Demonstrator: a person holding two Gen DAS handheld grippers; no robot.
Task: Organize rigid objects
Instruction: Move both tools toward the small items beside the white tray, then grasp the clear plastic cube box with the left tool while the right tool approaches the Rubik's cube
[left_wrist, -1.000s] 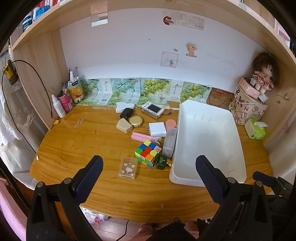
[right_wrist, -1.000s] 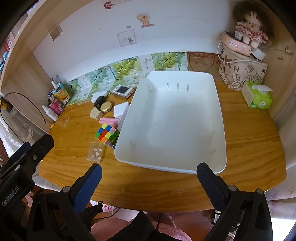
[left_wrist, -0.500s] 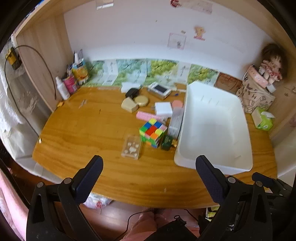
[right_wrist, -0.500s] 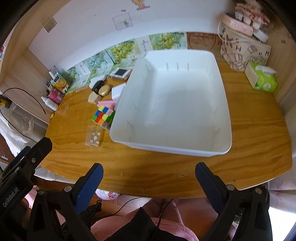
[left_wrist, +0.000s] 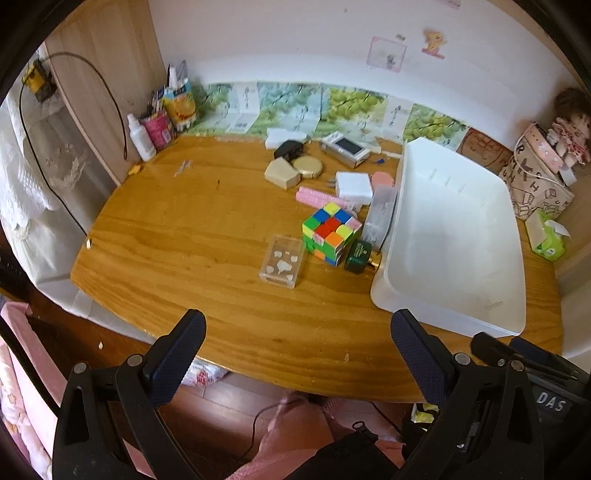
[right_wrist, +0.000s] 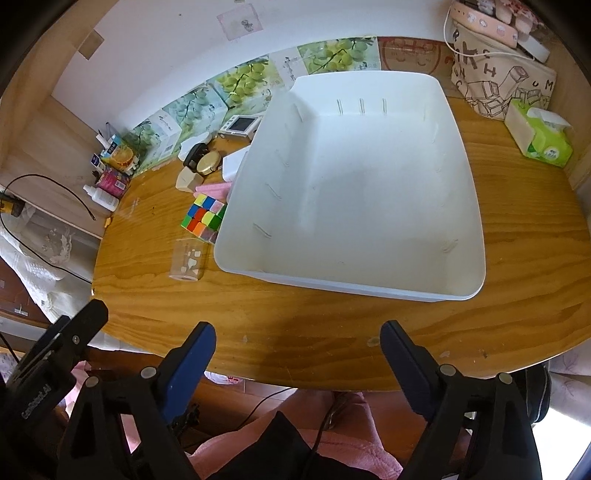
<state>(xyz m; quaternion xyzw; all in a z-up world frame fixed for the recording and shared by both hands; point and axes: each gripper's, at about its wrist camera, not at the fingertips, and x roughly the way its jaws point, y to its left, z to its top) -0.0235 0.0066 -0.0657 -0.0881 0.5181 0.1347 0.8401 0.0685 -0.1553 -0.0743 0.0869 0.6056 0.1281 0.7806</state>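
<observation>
**A:** Where are your claws now?

**B:** Your left claw (left_wrist: 297, 334) is spread wide over the near edge of the surface (left_wrist: 184, 236), with nothing between the fingers. Your right claw (right_wrist: 297, 338) is also wide, but its fingers are closing a little. Nothing is between them either.

**A:** Where are the things you have to tidy?

**B:** Look from your left claw. The white bin (left_wrist: 454, 236) sits at about 2 o'clock, and it looks empty. The small things lie in a bunch just beside its left wall. The color cube (left_wrist: 330, 232) is at about 12 o'clock. The clear little box (left_wrist: 283, 261) is just to its left, closest to you. The small green bottle (left_wrist: 359, 256) lies next to the bin's wall, maybe touching it.

**A:** How will they feel when you grab them?

**B:** I think they are all hard and light. The color cube has flat sides, so pinch it on two sides that face away from each other. Its layers may twist, so squeeze it straight on. The clear little box looks smooth and could slip, so take it across its short sides. The small green bottle could roll, so take it around the middle.

**A:** Which one is easiest?

**B:** Probably the clear little box. It has free room around it on the near side.
</observation>
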